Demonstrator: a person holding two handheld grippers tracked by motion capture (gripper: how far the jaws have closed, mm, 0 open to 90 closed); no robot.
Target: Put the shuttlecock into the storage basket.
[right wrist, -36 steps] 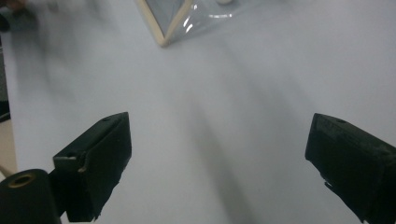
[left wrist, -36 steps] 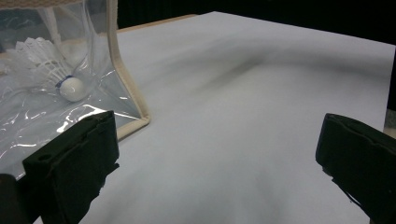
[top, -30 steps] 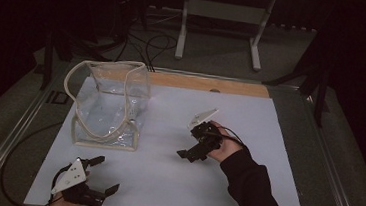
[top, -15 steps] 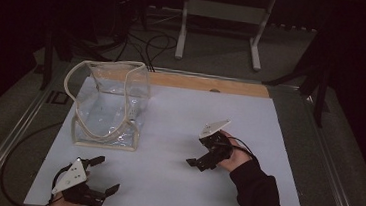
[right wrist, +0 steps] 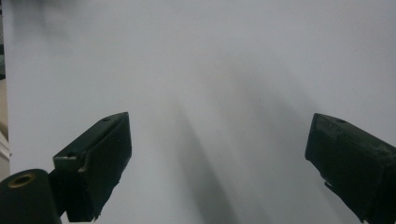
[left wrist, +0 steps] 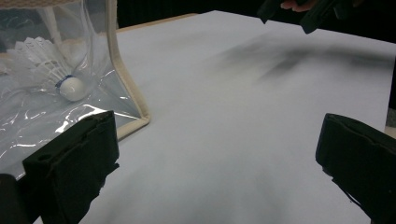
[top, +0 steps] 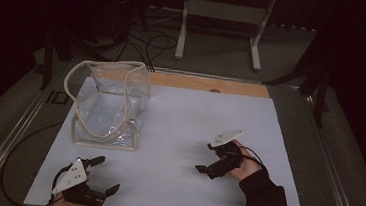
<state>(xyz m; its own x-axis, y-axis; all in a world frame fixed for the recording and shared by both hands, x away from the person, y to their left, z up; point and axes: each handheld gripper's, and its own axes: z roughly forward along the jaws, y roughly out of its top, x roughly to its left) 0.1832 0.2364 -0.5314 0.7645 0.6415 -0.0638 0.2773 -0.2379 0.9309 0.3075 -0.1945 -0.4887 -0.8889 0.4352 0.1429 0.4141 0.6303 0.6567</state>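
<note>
A clear plastic bag with beige trim stands open-topped on the white sheet at the far left. In the left gripper view the bag holds a white shuttlecock with a blue band, lying behind the clear wall. My left gripper rests near the front left edge, open and empty, its jaws wide apart and aimed past the bag's corner. My right gripper hovers right of centre, well away from the bag. It is open with bare white sheet between the jaws.
A wooden strip runs along the table's far edge. Beyond it stand a white metal frame and floor cables. Metal rails border the table. The right gripper appears at the top of the left gripper view.
My right gripper has drawn back from near the bag, toward the front right of the sheet, staying open. The left gripper has not moved.
</note>
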